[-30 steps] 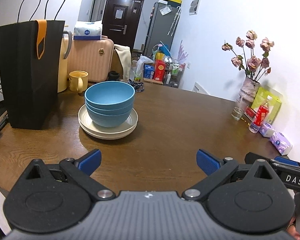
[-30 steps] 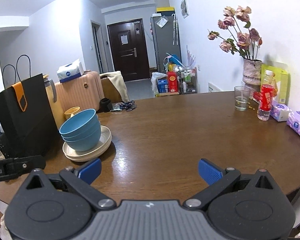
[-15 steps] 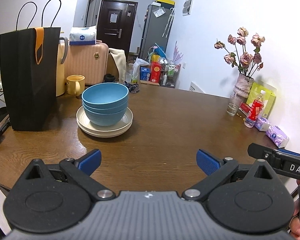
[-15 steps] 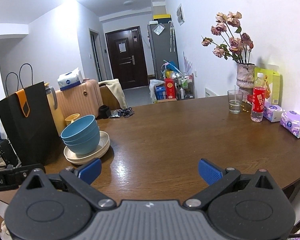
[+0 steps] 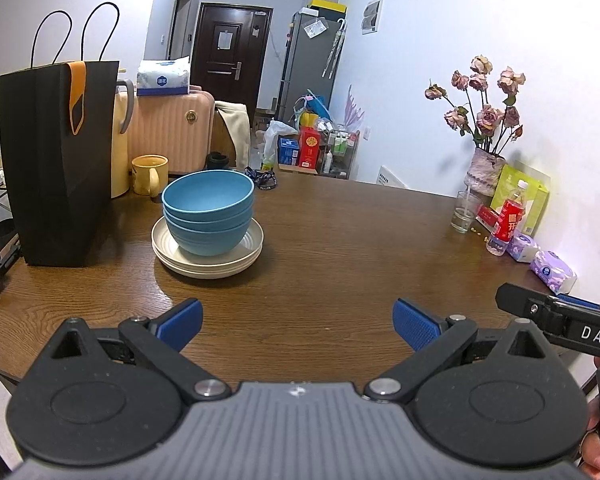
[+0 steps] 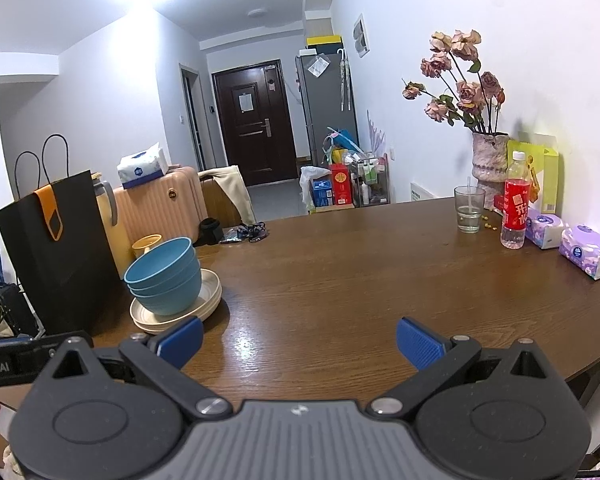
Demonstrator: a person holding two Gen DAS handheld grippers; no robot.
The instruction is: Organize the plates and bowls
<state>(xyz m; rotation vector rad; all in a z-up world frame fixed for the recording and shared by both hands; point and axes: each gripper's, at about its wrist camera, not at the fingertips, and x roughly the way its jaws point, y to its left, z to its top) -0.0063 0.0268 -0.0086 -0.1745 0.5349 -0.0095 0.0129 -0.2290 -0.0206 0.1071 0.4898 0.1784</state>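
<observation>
Dark wood grain runs across the table (image 5: 340, 240), whose near edge passes under both grippers. Left gripper (image 5: 298, 322) hangs with its blue pads spread wide, gripping nothing; right gripper (image 6: 300, 342) likewise stands wide and bare. Farther in, toward the table's left edge, blue bowls (image 5: 208, 210) sit nested on stacked cream plates (image 5: 172, 256), just beside a black paper bag (image 5: 56, 160). Along the right edge stand a glass (image 6: 469, 209), a red-labelled bottle (image 6: 515, 204) and a vase of dried roses (image 6: 490, 160).
</observation>
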